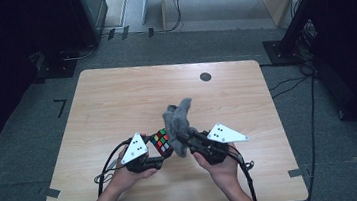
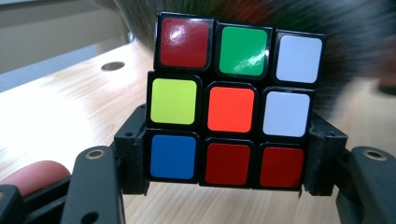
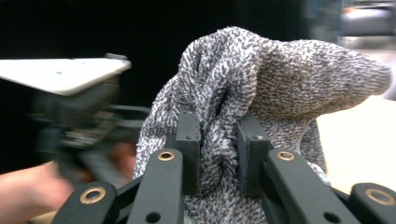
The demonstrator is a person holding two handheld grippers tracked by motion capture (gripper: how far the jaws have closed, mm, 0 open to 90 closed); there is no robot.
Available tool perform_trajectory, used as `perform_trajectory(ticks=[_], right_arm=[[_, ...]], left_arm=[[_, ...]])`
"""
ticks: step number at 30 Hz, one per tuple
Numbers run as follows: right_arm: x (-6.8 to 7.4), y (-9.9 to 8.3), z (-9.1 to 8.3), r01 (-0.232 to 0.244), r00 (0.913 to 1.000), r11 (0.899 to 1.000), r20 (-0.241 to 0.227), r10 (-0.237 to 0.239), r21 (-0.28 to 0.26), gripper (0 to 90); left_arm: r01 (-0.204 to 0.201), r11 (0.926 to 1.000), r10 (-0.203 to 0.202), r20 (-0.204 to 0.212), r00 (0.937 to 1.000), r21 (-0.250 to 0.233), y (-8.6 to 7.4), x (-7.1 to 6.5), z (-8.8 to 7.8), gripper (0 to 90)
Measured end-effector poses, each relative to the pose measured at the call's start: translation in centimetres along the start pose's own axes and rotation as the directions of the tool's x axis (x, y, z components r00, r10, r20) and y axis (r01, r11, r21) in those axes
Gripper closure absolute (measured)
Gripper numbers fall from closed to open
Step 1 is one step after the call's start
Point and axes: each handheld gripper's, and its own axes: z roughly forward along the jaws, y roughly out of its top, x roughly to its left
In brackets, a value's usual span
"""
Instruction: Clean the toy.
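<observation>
A person stands at a light wooden tabletop (image 1: 116, 102), holding a two-jaw gripper in each hand near the front edge. The left gripper (image 1: 158, 155) clamps a Rubik's cube (image 1: 161, 141) between its jaws, lifted just above the wood. In the left gripper view the cube (image 2: 233, 105) faces the camera, gripped at its lower row from both sides; the face shows dark red, green and white on top, yellow, orange and white in the middle, blue and two dark reds below. The right gripper (image 1: 183, 139) pinches a bunched grey knitted cloth (image 1: 179, 123) tightly between nearly closed jaws. The cloth rises in a soft heap and touches the cube's right side. In the right gripper view the cloth (image 3: 261, 84) bulges above the jaws, with the left gripper blurred behind it. A small dark round disc (image 1: 205, 76) sits near the tabletop's far edge.
</observation>
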Motion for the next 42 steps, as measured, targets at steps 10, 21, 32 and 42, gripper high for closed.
perform_trajectory(ticks=[10, 21, 32, 42], right_arm=[[-1.3, -0.2, -0.1, 0.008, 0.9975, 0.999, 0.07, -0.01, 0.037, 74.8], [-1.0, 0.3, -0.1, 0.054, 0.9955, 0.996, 0.075, -0.059, 0.073, 74.9], [-0.9, 0.4, 0.1, 0.065, 0.9963, 0.996, 0.051, -0.069, 0.067, 74.8], [0.4, 0.9, 0.1, 0.069, 0.9963, 0.997, -0.054, -0.067, 0.04, 74.0]], left_arm=[[0.02, 0.9992, -0.018, 0.037, 0.9992, -0.035, 0.1, 0.2, -0.5, 33.9], [0.008, 0.9993, -0.006, 0.046, 0.9989, -0.037, 0.1, 0.0, -0.6, 33.9], [-0.001, 0.9991, 0.003, 0.05, 0.9988, -0.043, 0.2, 0.1, -0.8, 33.8], [-0.009, 0.9988, 0.011, 0.041, 0.9991, -0.049, 0.4, 0.1, -1.0, 33.9]])
